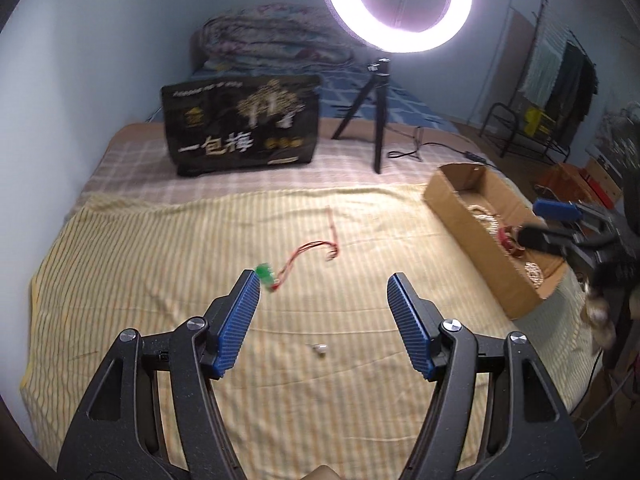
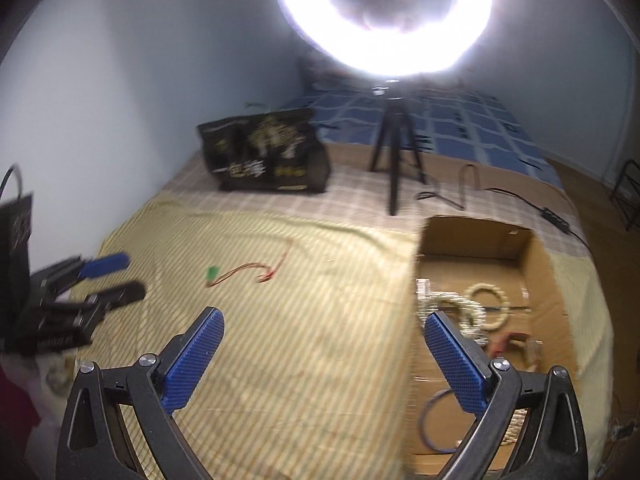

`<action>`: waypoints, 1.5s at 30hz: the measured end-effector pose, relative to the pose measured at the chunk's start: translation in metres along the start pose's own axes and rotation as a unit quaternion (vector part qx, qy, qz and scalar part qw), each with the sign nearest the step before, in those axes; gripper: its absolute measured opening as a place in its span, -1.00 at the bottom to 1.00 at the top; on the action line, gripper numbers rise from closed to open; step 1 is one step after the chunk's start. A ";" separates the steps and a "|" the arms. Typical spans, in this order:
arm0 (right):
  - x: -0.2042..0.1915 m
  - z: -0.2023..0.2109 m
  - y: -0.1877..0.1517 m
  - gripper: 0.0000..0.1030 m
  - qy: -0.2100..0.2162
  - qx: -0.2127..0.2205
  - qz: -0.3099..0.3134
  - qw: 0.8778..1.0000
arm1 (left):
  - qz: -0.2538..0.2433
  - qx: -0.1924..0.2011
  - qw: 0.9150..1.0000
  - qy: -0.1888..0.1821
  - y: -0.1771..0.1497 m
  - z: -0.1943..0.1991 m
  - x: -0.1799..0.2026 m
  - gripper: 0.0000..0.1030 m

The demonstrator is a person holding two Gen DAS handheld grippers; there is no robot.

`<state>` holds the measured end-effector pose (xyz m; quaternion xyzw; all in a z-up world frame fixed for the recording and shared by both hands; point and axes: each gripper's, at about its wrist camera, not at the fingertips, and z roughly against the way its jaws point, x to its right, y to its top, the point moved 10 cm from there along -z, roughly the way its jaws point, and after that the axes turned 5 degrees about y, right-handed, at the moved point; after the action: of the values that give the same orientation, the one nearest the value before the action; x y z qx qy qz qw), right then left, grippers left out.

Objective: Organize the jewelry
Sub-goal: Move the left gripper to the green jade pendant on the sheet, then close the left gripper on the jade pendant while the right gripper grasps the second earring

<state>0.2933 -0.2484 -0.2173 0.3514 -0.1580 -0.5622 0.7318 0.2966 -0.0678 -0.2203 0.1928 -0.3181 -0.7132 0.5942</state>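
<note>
**Pendant cord next, then the small silver piece**

Jewelry still out on the bed comes to two pieces: a red cord necklace with a green pendant, lying on the yellow striped cloth just ahead of your left hand-held gripper, and a small silver piece nearer to you, between that gripper's fingers in the view. The cardboard box to the right already holds pearl strands, a red item and a blue ring.

Both tools are empty with their jaws spread wide; your right hand-held gripper hangs at the box's near left edge.

For the cord, I'd bring the left gripper down over the pendant end rather than the loose string, since thin cord is likely to slip from the ribbed pads. Close fully before lifting, and lift slowly so the trailing cord does not snag the cloth. Carry it well over the box wall before you release. The silver piece looks tiny; approach it low and square.
</note>
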 end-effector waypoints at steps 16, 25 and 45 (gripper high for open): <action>-0.105 -0.079 -0.057 0.44 0.093 -0.080 0.126 0.984 | 0.042 -0.058 0.997 0.009 -0.027 -0.059 -0.043 -0.23; -0.126 -0.110 -0.074 0.12 0.125 -0.106 0.132 0.978 | 0.050 -0.077 0.996 0.000 -0.030 -0.091 -0.040 -0.23; -0.132 -0.134 -0.070 -0.13 0.134 -0.102 0.127 0.978 | 0.077 -0.098 0.992 0.015 -0.028 -0.141 -0.048 -0.35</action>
<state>0.2850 -0.0889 -0.3382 0.3238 -0.0436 -0.4262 0.8435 0.3788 -0.0503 -0.3459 0.1194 -0.2514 -0.6898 0.6683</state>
